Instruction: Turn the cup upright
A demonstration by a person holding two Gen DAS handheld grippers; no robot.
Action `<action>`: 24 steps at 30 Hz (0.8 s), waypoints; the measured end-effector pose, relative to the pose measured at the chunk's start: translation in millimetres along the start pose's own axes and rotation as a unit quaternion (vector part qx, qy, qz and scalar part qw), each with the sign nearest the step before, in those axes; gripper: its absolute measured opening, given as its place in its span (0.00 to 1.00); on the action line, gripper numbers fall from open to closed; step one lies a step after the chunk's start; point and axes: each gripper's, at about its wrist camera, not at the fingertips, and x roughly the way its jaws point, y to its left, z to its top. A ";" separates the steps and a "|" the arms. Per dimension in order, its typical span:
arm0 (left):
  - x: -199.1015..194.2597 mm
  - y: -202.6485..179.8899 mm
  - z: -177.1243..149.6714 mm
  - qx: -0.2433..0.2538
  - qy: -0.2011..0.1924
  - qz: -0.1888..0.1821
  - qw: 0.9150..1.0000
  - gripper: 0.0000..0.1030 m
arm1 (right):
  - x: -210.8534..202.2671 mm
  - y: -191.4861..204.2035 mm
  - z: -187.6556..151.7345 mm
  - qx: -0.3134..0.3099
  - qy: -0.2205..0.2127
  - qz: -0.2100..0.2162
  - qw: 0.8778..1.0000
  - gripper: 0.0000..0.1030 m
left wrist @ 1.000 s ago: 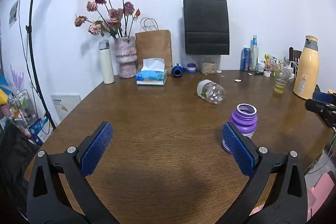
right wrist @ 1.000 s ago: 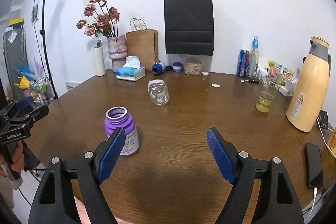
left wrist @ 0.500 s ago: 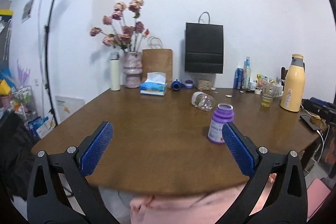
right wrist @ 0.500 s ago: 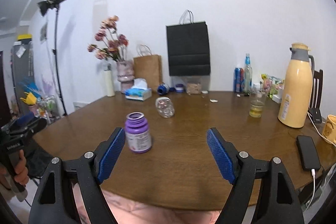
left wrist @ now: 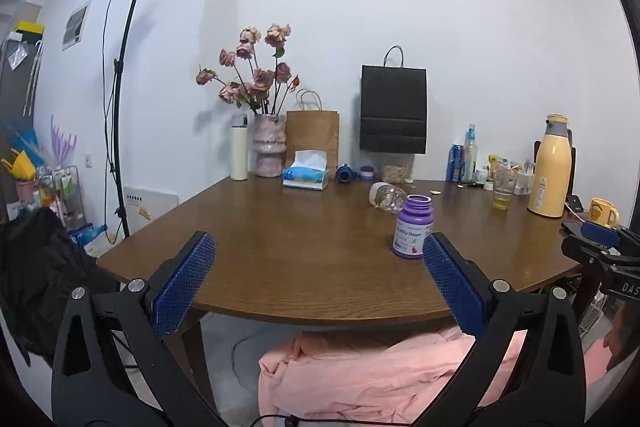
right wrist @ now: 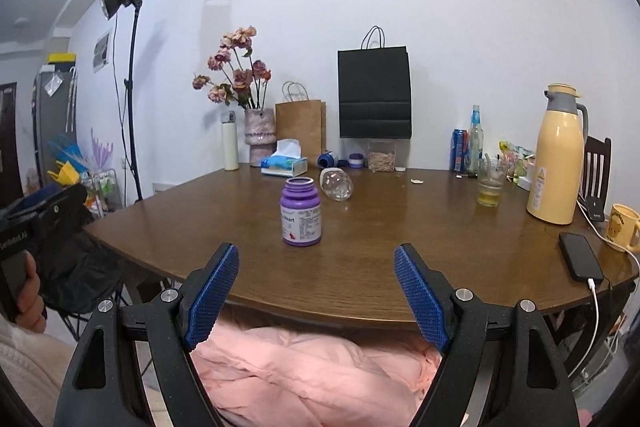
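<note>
A purple open-topped cup-like jar (left wrist: 413,226) stands upright on the brown table (left wrist: 304,251); it also shows in the right wrist view (right wrist: 301,211). A clear bottle (right wrist: 336,183) lies on its side behind it, also seen in the left wrist view (left wrist: 386,197). My left gripper (left wrist: 320,279) is open and empty, held off the table's near edge. My right gripper (right wrist: 316,293) is open and empty, also back past the near edge, with the jar ahead between its fingers.
At the back stand a flower vase (left wrist: 270,145), tissue box (left wrist: 305,177), brown bag (left wrist: 313,139) and black bag (left wrist: 393,109). A glass of yellow liquid (right wrist: 491,183), yellow thermos (right wrist: 557,163), mug (right wrist: 622,227) and phone (right wrist: 580,255) are on the right. Pink cloth (right wrist: 312,371) lies below.
Both grippers have pulled back and away from the table, from over the tabletop to beyond its near edge. The purple jar stays upright in place.
</note>
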 end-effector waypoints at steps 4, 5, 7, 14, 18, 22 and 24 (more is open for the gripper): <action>0.7 0.4 -0.9 -0.002 0.002 0.001 1.000 1.00 | -0.2 -3.2 -0.3 0.012 0.004 -0.001 1.000 0.82; 1.3 0.5 -0.9 -0.002 0.003 0.001 1.000 1.00 | 1.8 -4.0 -0.8 0.013 0.007 -0.002 1.000 0.82; 1.4 0.0 -0.5 -0.001 0.002 0.002 1.000 1.00 | 4.1 -6.4 -1.9 0.020 0.011 -0.003 1.000 0.82; 2.1 1.3 -0.4 -0.002 0.001 0.001 1.000 1.00 | 7.4 -6.0 -2.8 0.022 0.020 -0.004 1.000 0.82; 2.5 3.4 -0.9 -0.002 -0.001 0.003 1.000 1.00 | 7.4 -4.4 -2.8 0.021 0.018 -0.005 1.000 0.82; 1.9 3.7 -0.6 -0.001 -0.001 0.001 1.000 1.00 | 7.7 -4.8 -3.9 0.021 0.018 -0.006 1.000 0.82; 1.9 3.6 -0.6 -0.001 -0.001 0.001 1.000 1.00 | 7.9 -4.0 -3.8 0.021 0.020 -0.005 1.000 0.82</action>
